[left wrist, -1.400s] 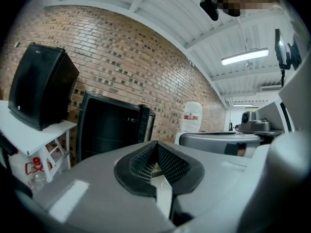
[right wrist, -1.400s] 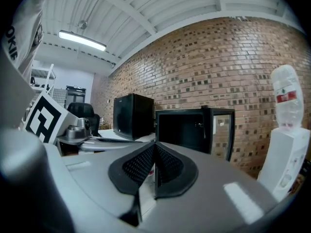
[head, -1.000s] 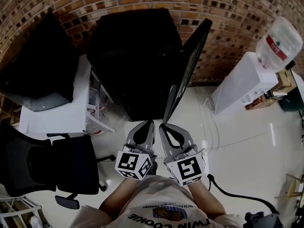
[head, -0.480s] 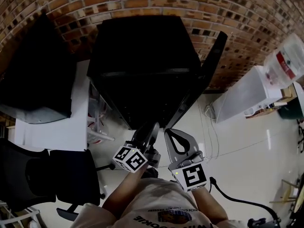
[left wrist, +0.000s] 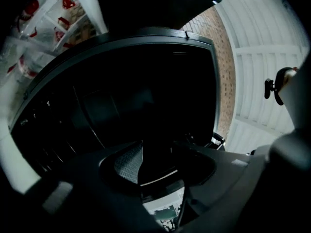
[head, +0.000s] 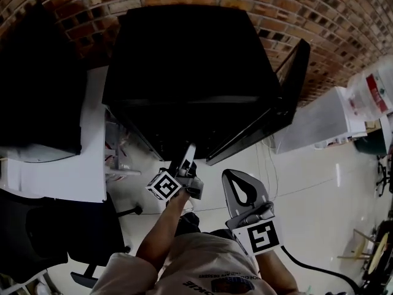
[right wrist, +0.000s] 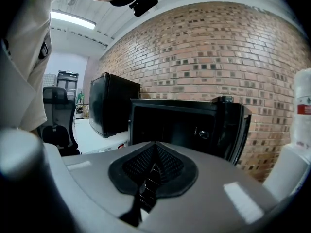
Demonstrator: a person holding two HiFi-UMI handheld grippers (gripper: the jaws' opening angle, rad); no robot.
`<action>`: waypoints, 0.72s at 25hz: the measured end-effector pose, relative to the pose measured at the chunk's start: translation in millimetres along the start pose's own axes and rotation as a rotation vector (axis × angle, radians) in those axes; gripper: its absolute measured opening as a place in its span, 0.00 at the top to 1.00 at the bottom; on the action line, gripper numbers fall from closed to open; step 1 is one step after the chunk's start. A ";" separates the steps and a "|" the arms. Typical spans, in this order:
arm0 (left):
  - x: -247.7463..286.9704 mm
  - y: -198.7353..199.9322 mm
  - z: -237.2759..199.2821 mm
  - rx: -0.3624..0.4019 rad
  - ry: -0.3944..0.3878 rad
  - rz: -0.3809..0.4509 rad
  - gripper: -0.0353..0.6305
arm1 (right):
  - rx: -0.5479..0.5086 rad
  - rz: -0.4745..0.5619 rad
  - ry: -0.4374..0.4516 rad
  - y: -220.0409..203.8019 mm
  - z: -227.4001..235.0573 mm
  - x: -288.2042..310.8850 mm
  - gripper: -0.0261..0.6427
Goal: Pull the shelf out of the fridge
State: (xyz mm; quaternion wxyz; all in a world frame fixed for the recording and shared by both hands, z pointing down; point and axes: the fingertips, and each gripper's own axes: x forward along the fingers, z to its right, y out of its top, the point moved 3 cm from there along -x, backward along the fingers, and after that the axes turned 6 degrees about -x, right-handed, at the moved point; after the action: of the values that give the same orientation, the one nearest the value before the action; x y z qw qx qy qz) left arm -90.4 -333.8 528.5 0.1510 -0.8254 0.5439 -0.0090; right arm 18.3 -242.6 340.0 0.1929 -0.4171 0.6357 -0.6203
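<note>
Office/lab-type rm, brick wall (right wrist: 218, 47), water dispenser (head: 314, 125), office chair (right wrist: 57, 118), white desk (head: 67, 183), strip light (right wrist: 73, 19) overhead

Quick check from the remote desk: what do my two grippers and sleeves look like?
Both the left gripper and right gripper are grey plastic with black mesh-textured pads; each carries a white cube with black square markers. A black cable runs by the right one. You wear a pale short-sleeved printed T-shirt.

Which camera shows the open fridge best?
The right gripper view: it shows the whole fridge front-on, door open. The head view sees mostly its top from above; the left gripper view, close up, just its dark inside.
</note>
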 end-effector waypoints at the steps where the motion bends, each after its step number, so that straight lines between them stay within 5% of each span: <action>1: 3.9 -1.0 -14.1 -0.035 0.009 0.009 0.67 | -0.007 -0.011 -0.002 -0.8 2.5 -0.1 0.95; 8: 26.6 3.7 -92.3 -0.179 0.125 0.089 0.63 | -0.014 -0.087 -0.025 -18.5 14.3 4.0 0.95; 18: 54.8 -0.5 -146.4 -0.272 0.122 0.141 0.59 | -0.021 -0.190 -0.056 -38.4 26.5 1.7 0.95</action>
State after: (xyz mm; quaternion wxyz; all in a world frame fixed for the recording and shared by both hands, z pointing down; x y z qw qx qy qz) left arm -93.8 -418.1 660.2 0.0045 -0.7960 0.6047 0.0252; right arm 48.7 -256.0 372.8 0.1465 -0.4947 0.5940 -0.6173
